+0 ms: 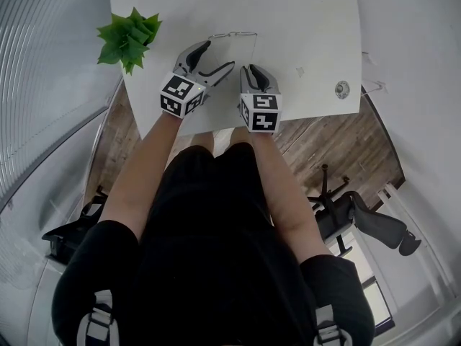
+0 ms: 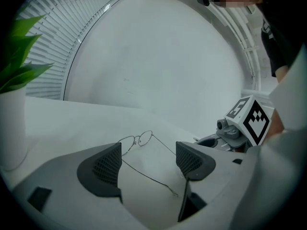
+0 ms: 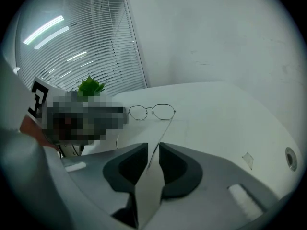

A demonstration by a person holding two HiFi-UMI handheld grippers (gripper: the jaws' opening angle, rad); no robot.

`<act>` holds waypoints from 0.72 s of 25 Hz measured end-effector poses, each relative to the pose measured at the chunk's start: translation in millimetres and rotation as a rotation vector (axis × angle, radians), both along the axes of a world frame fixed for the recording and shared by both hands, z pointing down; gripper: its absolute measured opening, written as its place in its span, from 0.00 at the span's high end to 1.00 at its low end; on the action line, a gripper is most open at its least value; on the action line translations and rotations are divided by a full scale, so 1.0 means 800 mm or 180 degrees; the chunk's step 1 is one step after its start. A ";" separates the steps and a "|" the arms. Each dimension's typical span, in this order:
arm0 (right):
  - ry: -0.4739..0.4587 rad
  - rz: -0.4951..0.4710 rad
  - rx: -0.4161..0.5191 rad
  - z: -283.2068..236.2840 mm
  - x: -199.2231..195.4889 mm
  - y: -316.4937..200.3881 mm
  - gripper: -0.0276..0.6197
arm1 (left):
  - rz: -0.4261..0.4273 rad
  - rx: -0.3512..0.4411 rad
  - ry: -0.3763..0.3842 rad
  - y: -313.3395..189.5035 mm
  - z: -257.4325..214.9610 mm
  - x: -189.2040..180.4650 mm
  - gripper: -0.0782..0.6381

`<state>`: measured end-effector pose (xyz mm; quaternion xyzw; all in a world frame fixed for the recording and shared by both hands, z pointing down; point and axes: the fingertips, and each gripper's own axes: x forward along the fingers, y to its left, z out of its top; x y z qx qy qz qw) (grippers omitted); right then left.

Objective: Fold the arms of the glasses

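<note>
Thin wire-framed glasses (image 1: 232, 36) lie on the white table (image 1: 302, 20), both arms unfolded and pointing toward me. My left gripper (image 1: 218, 55) is open; in the left gripper view one arm of the glasses (image 2: 144, 174) lies on the table between its spread jaws (image 2: 148, 159). My right gripper (image 1: 252, 71) hovers over the other arm. In the right gripper view that arm (image 3: 163, 131) runs from the lenses (image 3: 152, 111) into the narrow gap between the jaws (image 3: 153, 159). A sliver of space shows on either side of the wire.
A green plant (image 1: 130, 38) in a white pot (image 2: 12, 128) stands at the table's left edge. A round metal grommet (image 1: 342, 89) and a small scrap (image 1: 300, 71) sit on the right. Window blinds (image 3: 72, 56) and a wall lie beyond.
</note>
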<state>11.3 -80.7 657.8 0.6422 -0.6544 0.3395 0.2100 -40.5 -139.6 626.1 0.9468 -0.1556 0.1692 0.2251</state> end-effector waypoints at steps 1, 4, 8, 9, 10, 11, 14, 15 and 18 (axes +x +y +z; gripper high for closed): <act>-0.0008 -0.0010 0.0000 0.000 -0.002 -0.002 0.83 | -0.0014 0.0003 0.0006 -0.002 0.000 -0.001 0.42; -0.0013 -0.0021 0.0002 -0.001 -0.004 -0.008 0.83 | -0.0088 0.0027 0.0006 -0.016 0.000 -0.006 0.42; 0.0006 -0.0002 -0.0016 0.000 0.001 -0.011 0.83 | -0.0145 0.0034 -0.0035 -0.033 0.004 -0.011 0.42; 0.0010 0.0002 -0.0020 0.000 0.002 -0.012 0.83 | -0.0133 0.0036 -0.0045 -0.035 0.005 -0.010 0.42; 0.0013 0.0004 -0.0020 0.001 0.002 -0.012 0.83 | -0.0115 0.0035 -0.0053 -0.037 0.006 -0.009 0.42; 0.0016 0.0003 -0.0020 0.001 0.003 -0.013 0.83 | -0.0096 0.0033 -0.0063 -0.038 0.008 -0.007 0.42; 0.0021 -0.0008 -0.0019 0.002 0.002 -0.015 0.83 | -0.0036 0.0038 -0.0128 -0.042 0.015 0.000 0.42; 0.0019 -0.0012 -0.0016 0.001 0.002 -0.016 0.83 | -0.0004 0.0039 -0.0154 -0.042 0.017 0.002 0.42; 0.0003 -0.0026 -0.0009 -0.001 -0.001 -0.017 0.83 | 0.0130 0.0001 -0.0161 -0.038 0.017 0.008 0.42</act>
